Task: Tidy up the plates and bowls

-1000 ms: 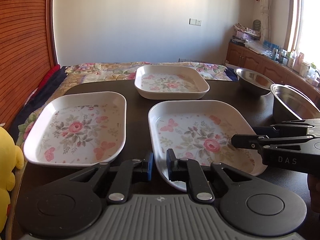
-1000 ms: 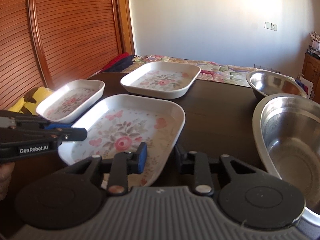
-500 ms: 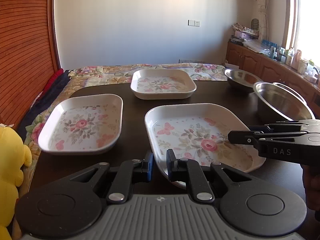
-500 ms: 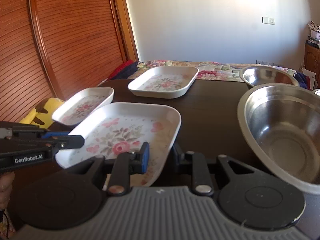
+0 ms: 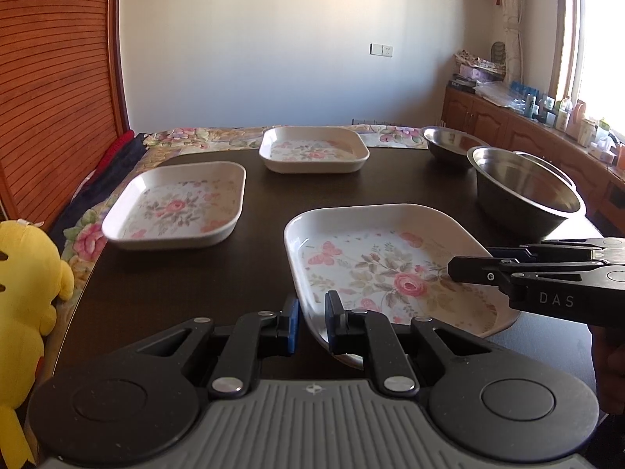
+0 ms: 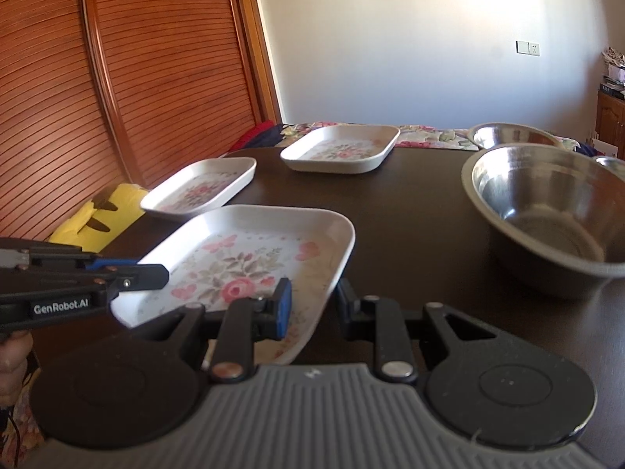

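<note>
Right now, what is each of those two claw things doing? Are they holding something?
Left gripper: shut on the near floral plate, fingers pinching its near-left rim.
Right gripper: shut on the same plate, fingers astride its near-right rim.

Lighting: strong daylight from window (image 5: 599,51), upper right of left wrist view, overexposed. Warm patch on white wall (image 6: 488,19) in right wrist view. Glare on steel bowl (image 6: 547,203) interior; dark table (image 5: 273,211) with soft sheen. Distortion: fisheye bending of slatted door (image 6: 129,78). Focus: mostly sharp, slight softness at edges.

Dark table (image 5: 250,258) (glossy) bears plates (image 5: 175,203), bowls (image 5: 523,187).
</note>
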Tool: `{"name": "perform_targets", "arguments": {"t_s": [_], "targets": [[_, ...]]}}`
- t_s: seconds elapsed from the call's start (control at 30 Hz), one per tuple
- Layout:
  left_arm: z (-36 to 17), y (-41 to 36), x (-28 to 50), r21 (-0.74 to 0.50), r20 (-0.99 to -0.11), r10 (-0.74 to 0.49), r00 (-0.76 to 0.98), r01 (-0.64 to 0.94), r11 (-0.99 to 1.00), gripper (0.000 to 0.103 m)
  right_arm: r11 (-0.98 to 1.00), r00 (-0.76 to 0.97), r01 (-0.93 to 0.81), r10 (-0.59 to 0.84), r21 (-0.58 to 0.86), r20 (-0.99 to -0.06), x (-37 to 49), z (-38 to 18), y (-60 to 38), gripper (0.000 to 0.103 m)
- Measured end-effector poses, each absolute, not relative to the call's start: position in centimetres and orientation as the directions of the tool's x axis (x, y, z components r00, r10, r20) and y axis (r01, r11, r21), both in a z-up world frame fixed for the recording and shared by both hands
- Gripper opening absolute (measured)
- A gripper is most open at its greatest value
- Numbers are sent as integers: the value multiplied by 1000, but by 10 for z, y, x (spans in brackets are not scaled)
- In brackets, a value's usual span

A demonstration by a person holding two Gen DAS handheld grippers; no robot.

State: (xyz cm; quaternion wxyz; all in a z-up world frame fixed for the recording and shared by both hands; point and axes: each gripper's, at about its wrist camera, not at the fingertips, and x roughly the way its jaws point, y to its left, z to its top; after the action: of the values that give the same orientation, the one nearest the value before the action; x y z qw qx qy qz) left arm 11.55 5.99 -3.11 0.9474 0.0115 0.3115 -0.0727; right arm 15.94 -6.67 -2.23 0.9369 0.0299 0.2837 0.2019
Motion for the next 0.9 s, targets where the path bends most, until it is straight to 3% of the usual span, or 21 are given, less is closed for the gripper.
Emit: {"name": "perform_targets", "arguments": {"t_s": [0.9], "targets": [[-52, 66, 89, -18, -616, -114, 780, 130, 991, 16, 912, 743, -368, 407, 183, -531, 132, -37, -60, 27]]}}
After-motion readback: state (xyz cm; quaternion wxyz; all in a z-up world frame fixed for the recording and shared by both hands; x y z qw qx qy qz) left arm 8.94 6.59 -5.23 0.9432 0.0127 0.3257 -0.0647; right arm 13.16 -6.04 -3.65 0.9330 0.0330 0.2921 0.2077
